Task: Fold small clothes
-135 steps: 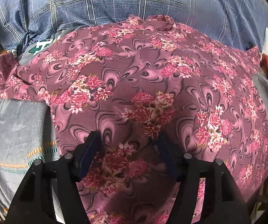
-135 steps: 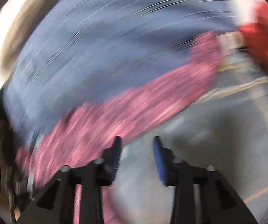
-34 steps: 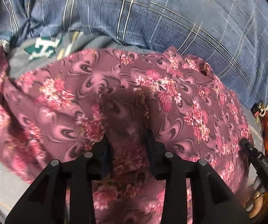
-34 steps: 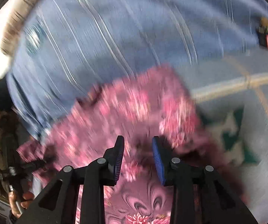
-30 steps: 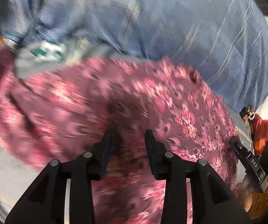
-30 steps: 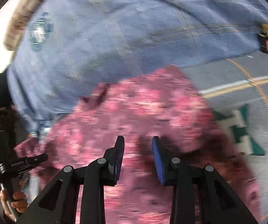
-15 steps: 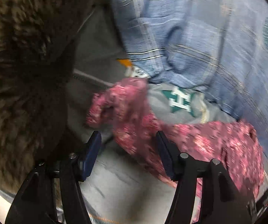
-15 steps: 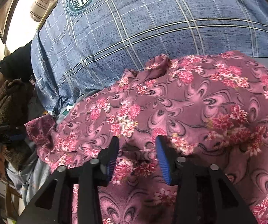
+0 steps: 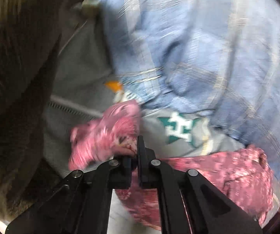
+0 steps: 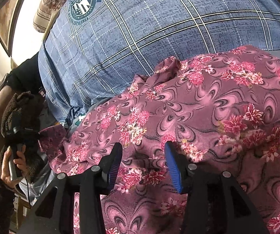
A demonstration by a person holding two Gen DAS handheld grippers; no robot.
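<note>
Beyond both of your grippers lies the big blue plaid bedding, bunched up behind everything else and carrying a round printed crest in its upper corner. Under it and closer to you spreads the grey sheet with a green and white emblem showing just ahead of your left gripper's tips.

Across that sheet sprawls the floral garment, mauve with pink blossoms, reaching from directly beneath your right gripper out to the plaid bedding's edge. Off to your left gripper's left side hangs a dark brown fuzzy mass, blurred.

Your right gripper hovers over the garment with its blue-padded jaws parted; cloth lies below the gap, and the pads press on nothing. Your left gripper has its jaws clenched together on a loose end of the same garment, a pink bunch that rises just ahead and left of the tips. From the right wrist view, your left hand shows far off to the left, wrapped around its handle.
</note>
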